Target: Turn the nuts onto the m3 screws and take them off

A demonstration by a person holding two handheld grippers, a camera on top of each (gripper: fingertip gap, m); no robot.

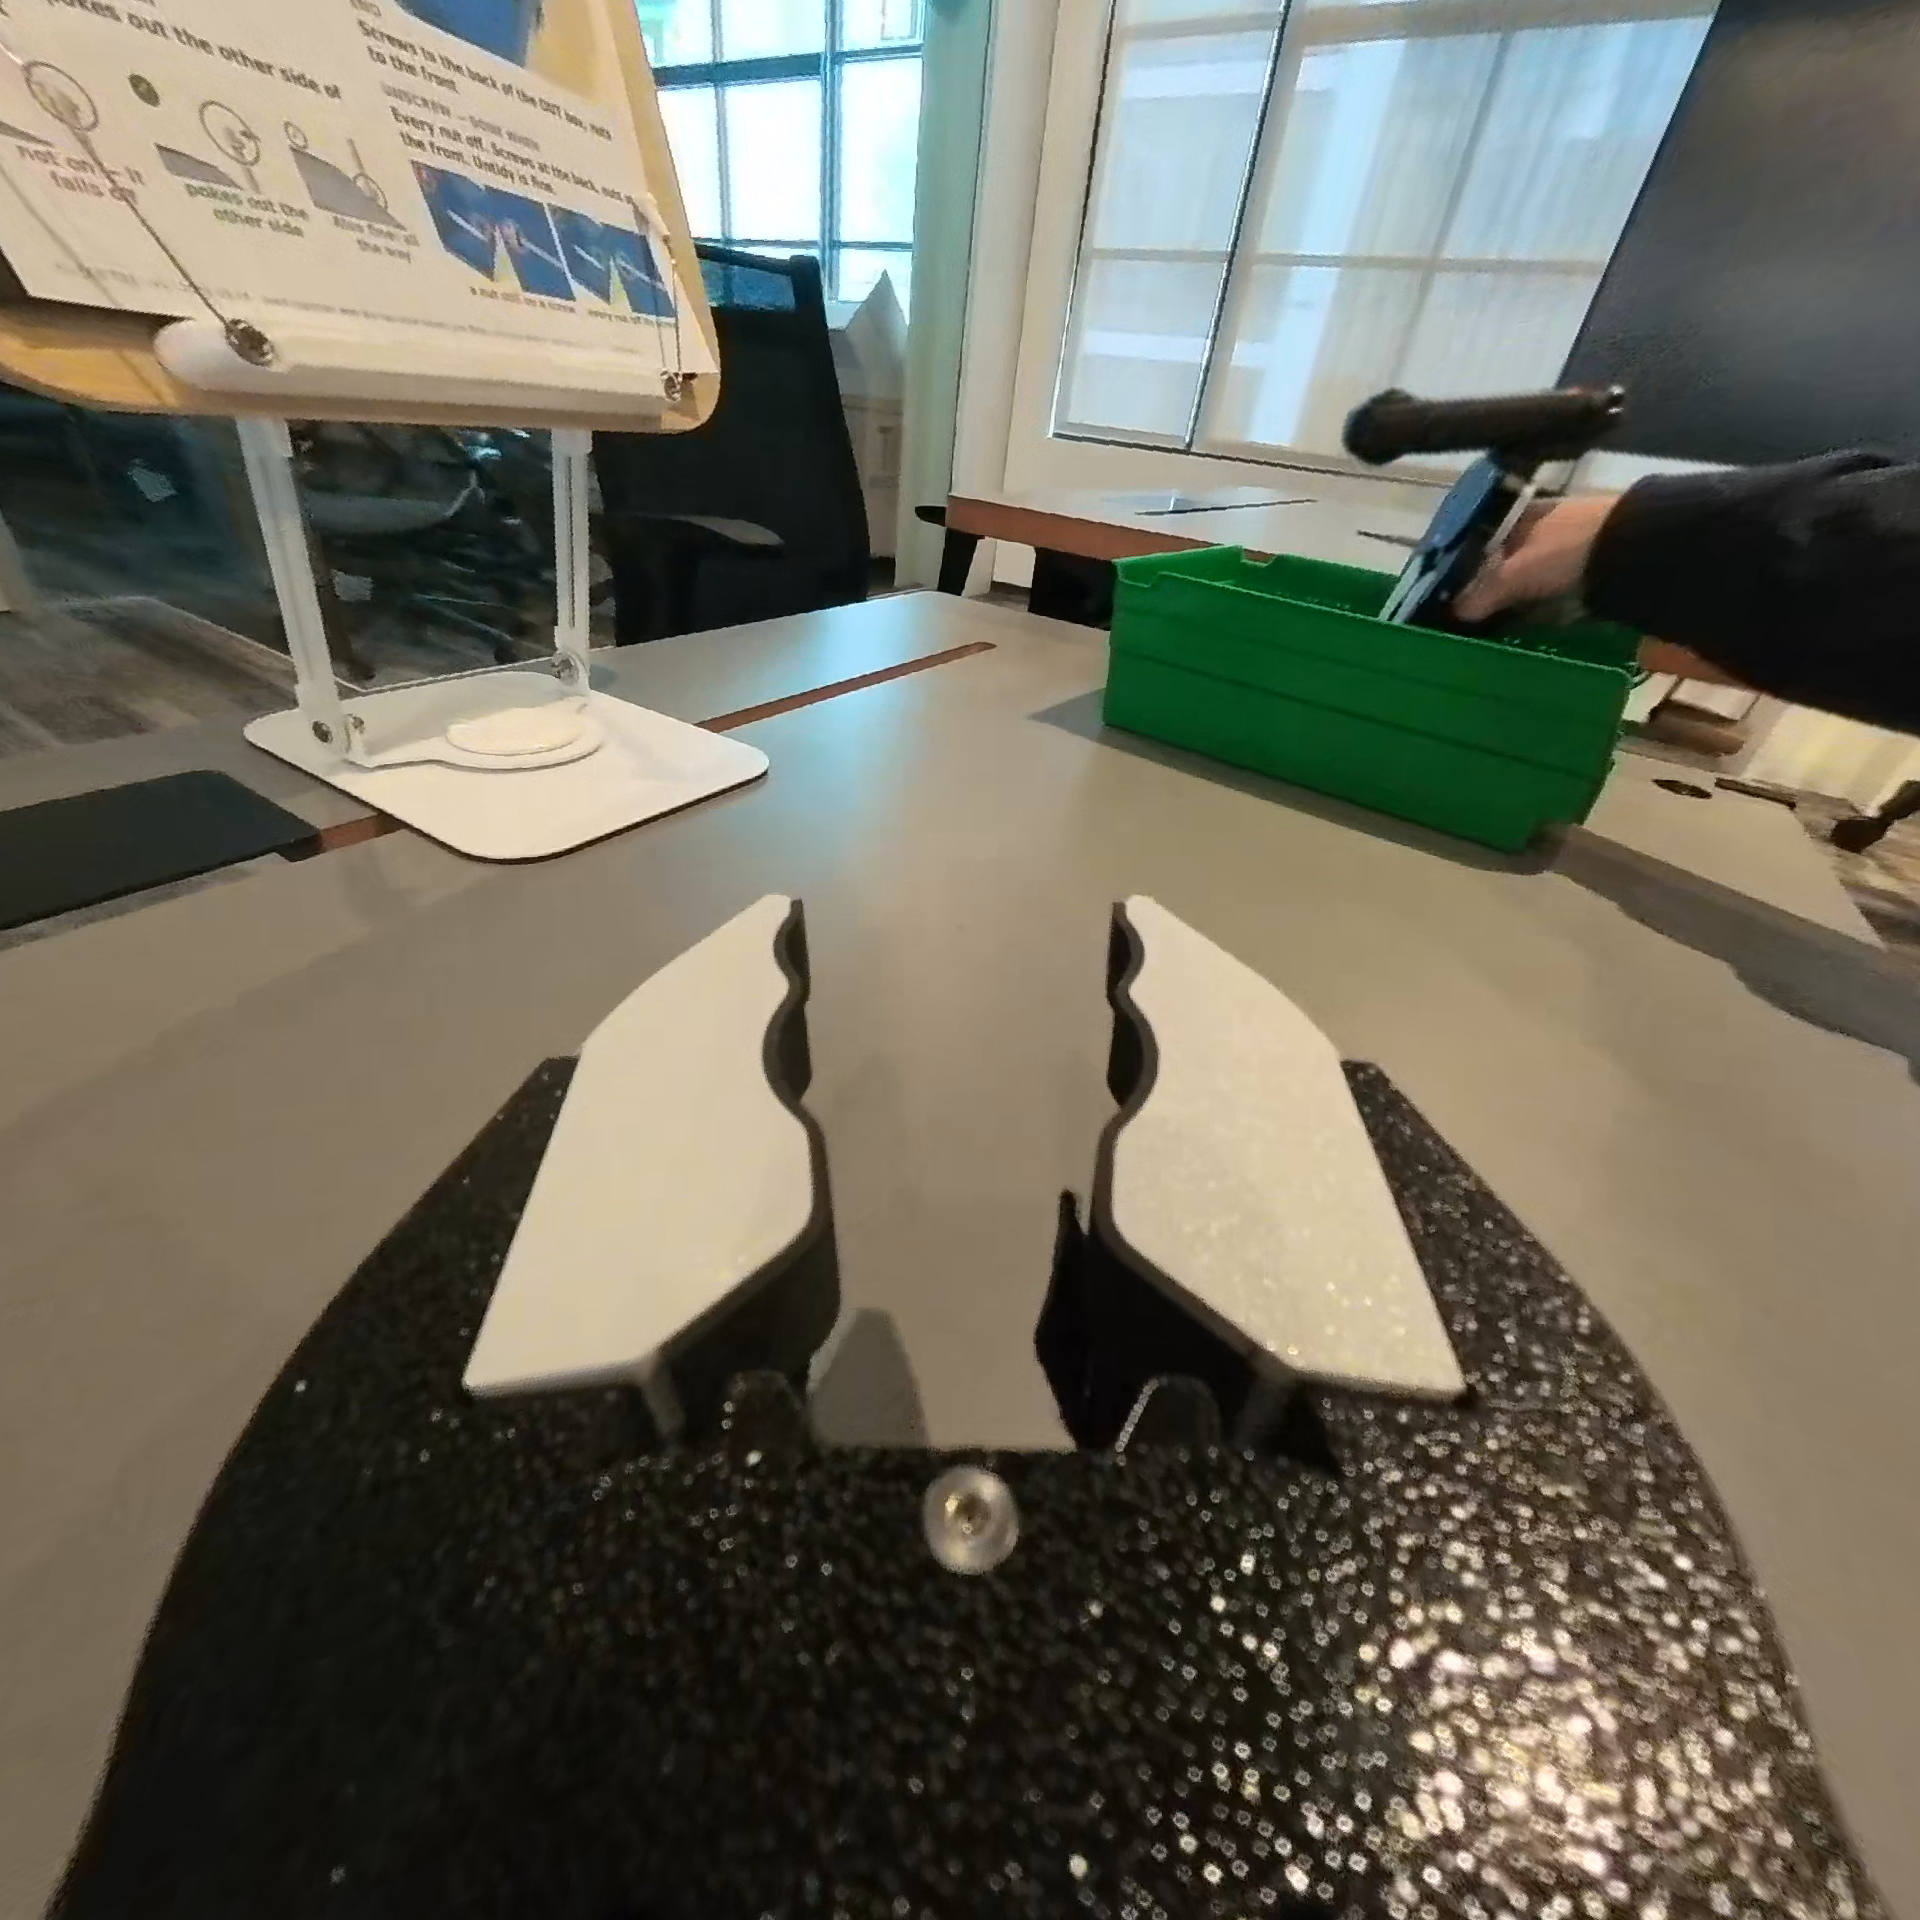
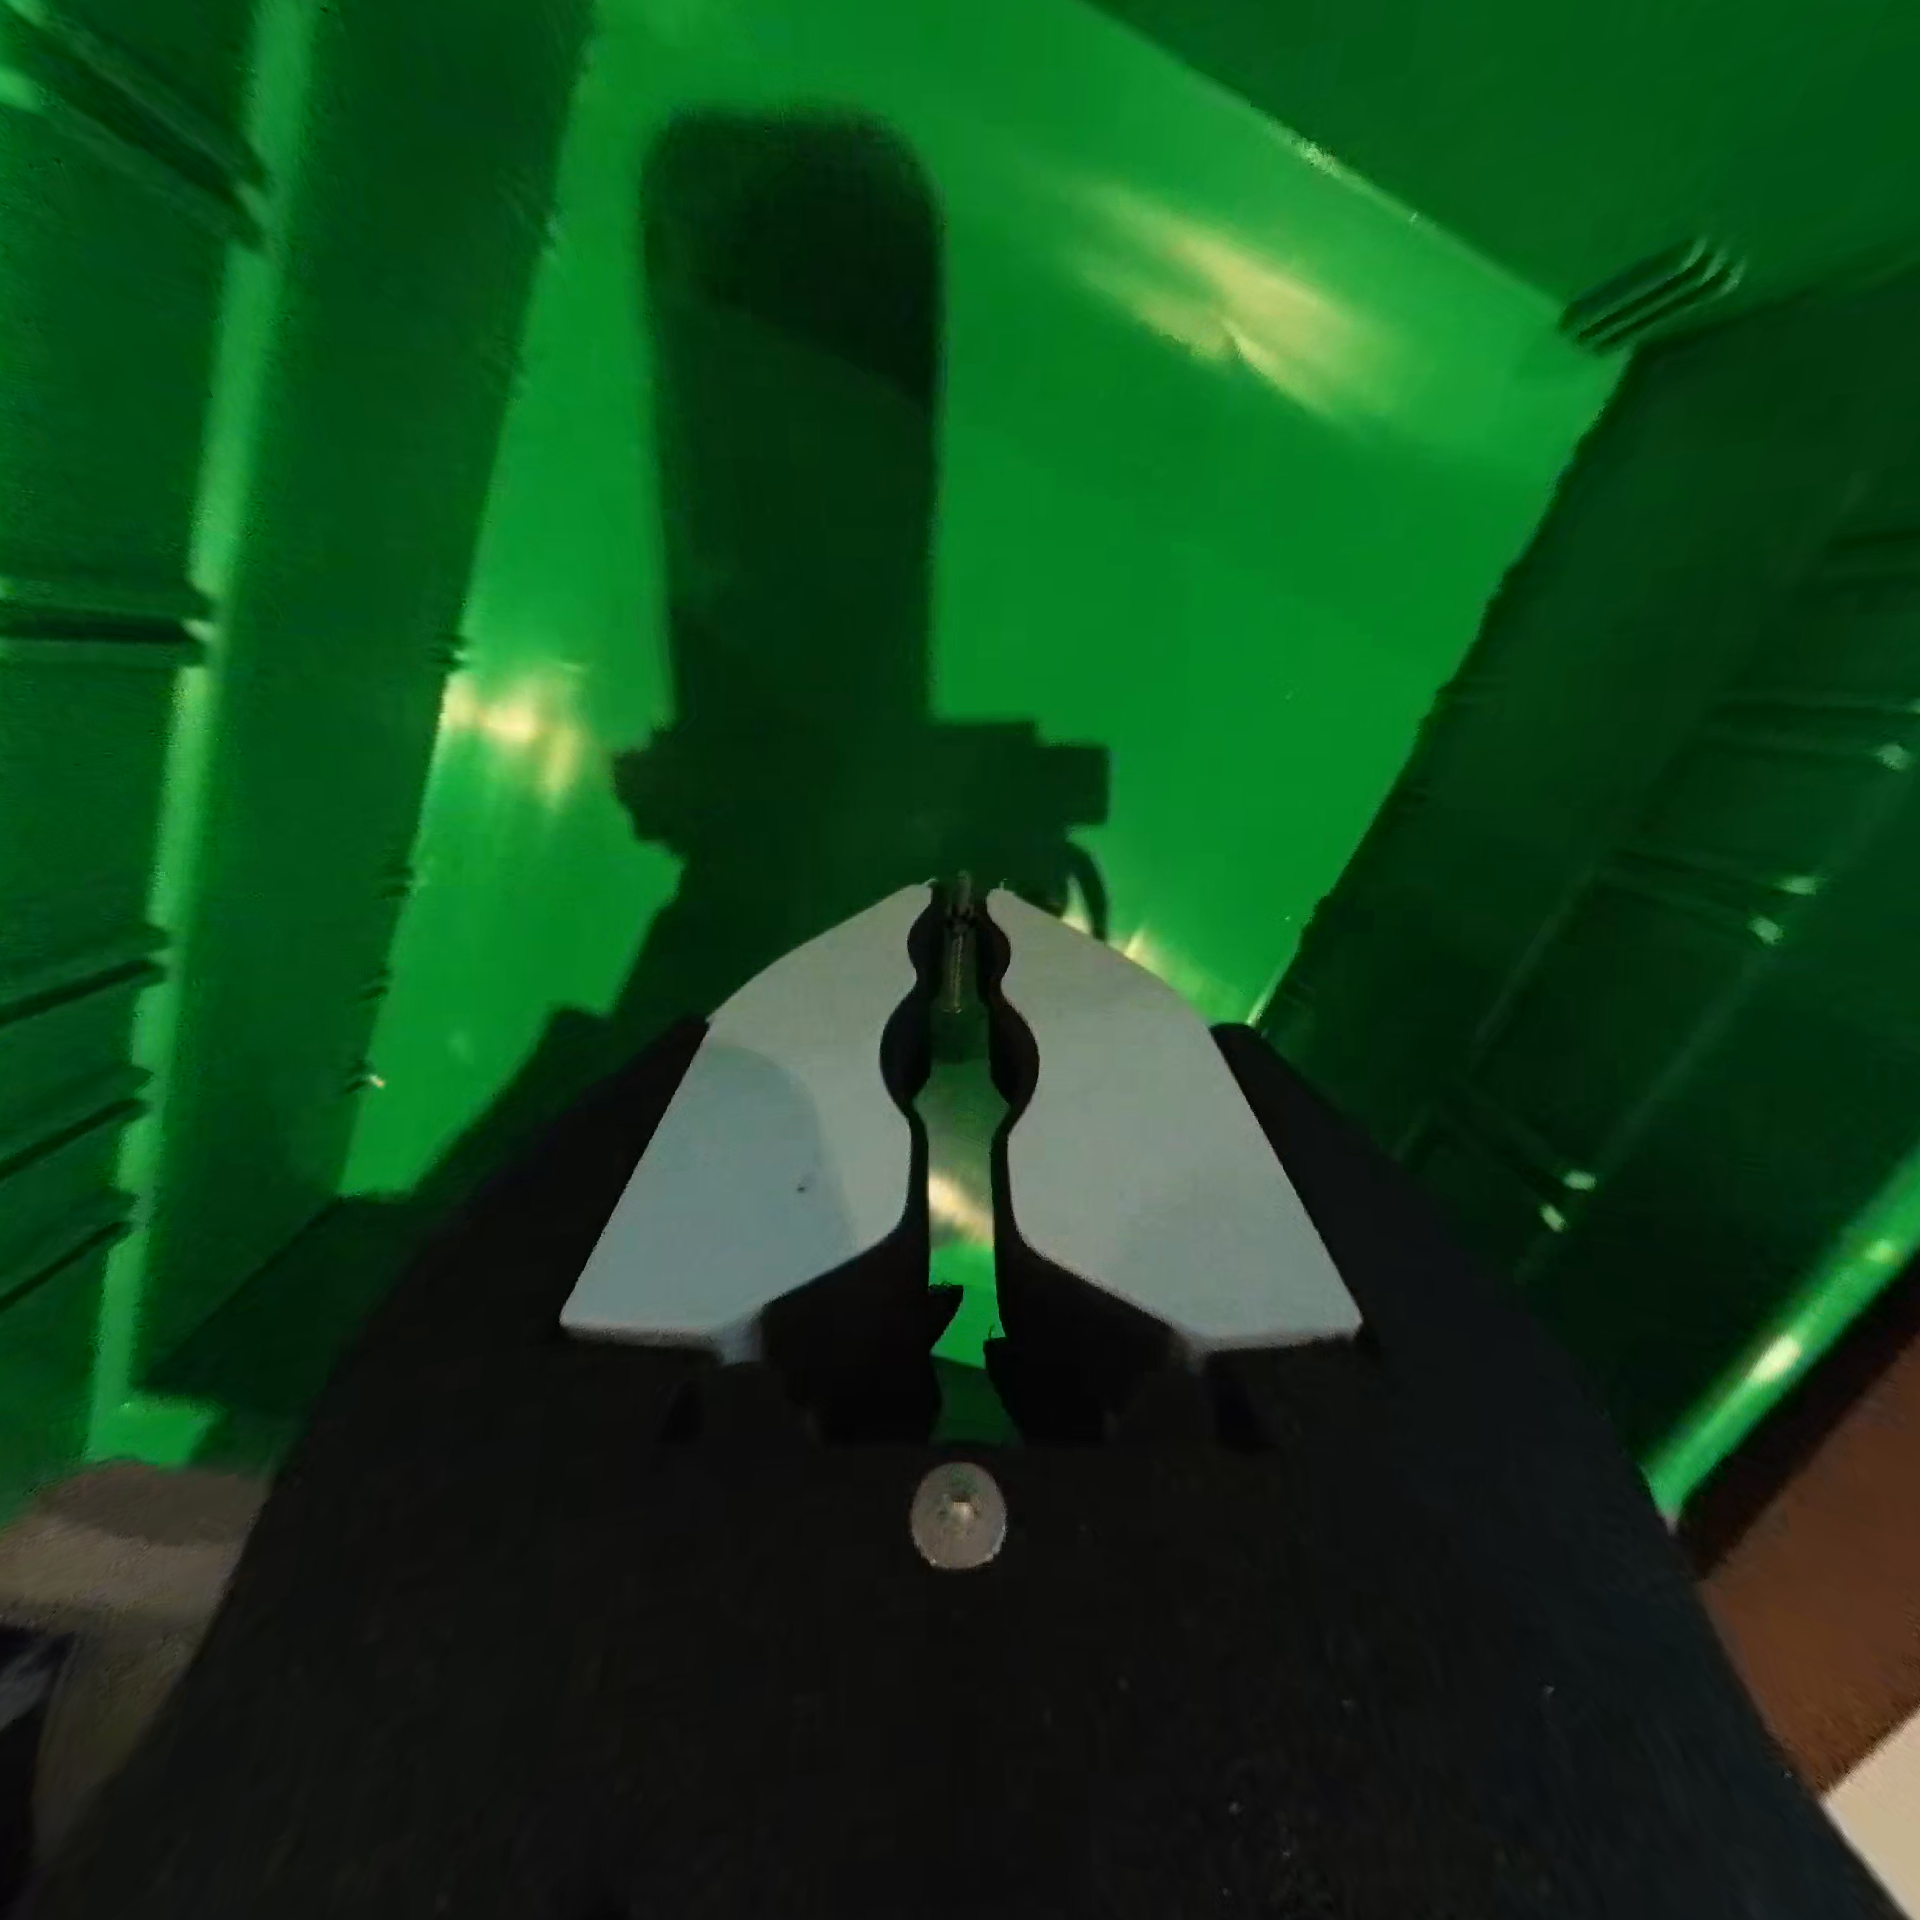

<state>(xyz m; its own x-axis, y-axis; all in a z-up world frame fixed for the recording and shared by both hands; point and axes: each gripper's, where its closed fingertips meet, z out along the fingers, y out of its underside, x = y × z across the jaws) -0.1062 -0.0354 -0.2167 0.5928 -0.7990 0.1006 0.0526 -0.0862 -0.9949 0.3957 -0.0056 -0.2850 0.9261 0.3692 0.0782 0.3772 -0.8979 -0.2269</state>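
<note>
Left gripper (image 1: pixel 956 935): hovering low over the grey table (image 1: pixel 935 810), jaws spread wide, nothing but bare table surface showing between the white fingers (image 1: pixel 675 1122).
Right gripper (image 2: pixel 961 904): down inside the green bin (image 2: pixel 1195 436), jaws almost together, pinching a slim metal screw (image 2: pixel 957 961) right at the tips.
Screw: it lies lengthwise along the gap between the two fingertips, its far end poking just past them toward the bin floor; too small and blurred to tell whether a nut sits on it.
Bin, seen from the left: the green bin (image 1: pixel 1351 696) stands on the far right part of the table, and a hand (image 1: pixel 1538 571) in a dark sleeve holds the right gripper (image 1: pixel 1444 561) tipped down into it, fingertips hidden behind the bin wall.
Bin interior: glossy green floor, ribbed side walls, the gripper's dark shadow cast across the floor.
Also on the table: a white stand (image 1: pixel 499 769) at the far left carrying an instruction sheet (image 1: pixel 343 156), well apart from the bin.
</note>
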